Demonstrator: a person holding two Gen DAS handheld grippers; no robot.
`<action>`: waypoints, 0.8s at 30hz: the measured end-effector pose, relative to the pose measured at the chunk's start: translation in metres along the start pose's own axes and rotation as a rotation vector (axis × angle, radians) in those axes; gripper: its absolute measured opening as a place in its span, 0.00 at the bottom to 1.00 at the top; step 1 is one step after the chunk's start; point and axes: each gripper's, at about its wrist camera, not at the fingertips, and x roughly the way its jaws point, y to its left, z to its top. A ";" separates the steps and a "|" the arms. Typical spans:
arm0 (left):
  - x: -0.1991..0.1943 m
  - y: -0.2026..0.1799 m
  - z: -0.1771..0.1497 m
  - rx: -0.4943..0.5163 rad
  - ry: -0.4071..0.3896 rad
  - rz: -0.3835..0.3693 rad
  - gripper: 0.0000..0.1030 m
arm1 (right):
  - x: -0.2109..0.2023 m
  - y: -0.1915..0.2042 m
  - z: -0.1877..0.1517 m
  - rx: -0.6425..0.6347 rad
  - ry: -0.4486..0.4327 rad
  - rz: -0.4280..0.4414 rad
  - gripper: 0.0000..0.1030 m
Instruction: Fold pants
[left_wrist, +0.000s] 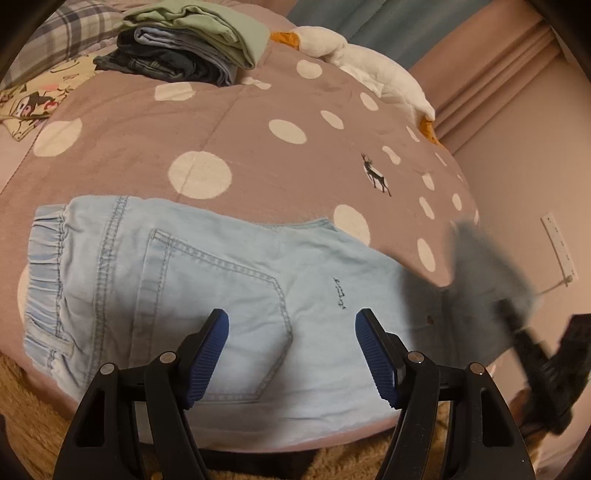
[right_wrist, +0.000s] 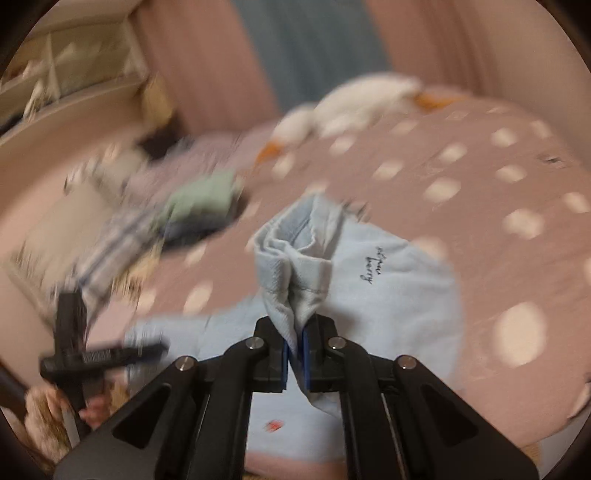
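Light blue denim pants (left_wrist: 207, 280) lie flat on the pink polka-dot bedspread (left_wrist: 258, 147), elastic waistband to the left, back pocket up. My left gripper (left_wrist: 291, 354) is open and empty, hovering just above the seat of the pants. My right gripper (right_wrist: 295, 350) is shut on the bunched leg end of the pants (right_wrist: 295, 258) and holds it lifted above the rest of the pants (right_wrist: 406, 280). In the left wrist view the right gripper (left_wrist: 517, 328) is a blur at the right with the raised cloth. The right wrist view is motion-blurred.
A stack of folded clothes (left_wrist: 192, 44), green on top of blue and dark denim, sits at the bed's far left. A white plush toy (left_wrist: 369, 70) lies along the far edge. A patterned pillow (left_wrist: 40, 96) is at left. A brown fuzzy rug (left_wrist: 22, 398) lies below the bed edge.
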 end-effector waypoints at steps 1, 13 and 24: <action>0.002 0.000 0.000 0.002 0.002 0.002 0.68 | 0.018 0.010 -0.010 -0.015 0.055 0.016 0.08; 0.037 -0.018 0.006 0.063 0.099 -0.097 0.80 | 0.068 0.040 -0.047 -0.120 0.244 -0.012 0.57; 0.107 -0.067 -0.012 0.134 0.271 -0.205 0.25 | 0.017 -0.035 -0.024 0.044 0.133 -0.315 0.57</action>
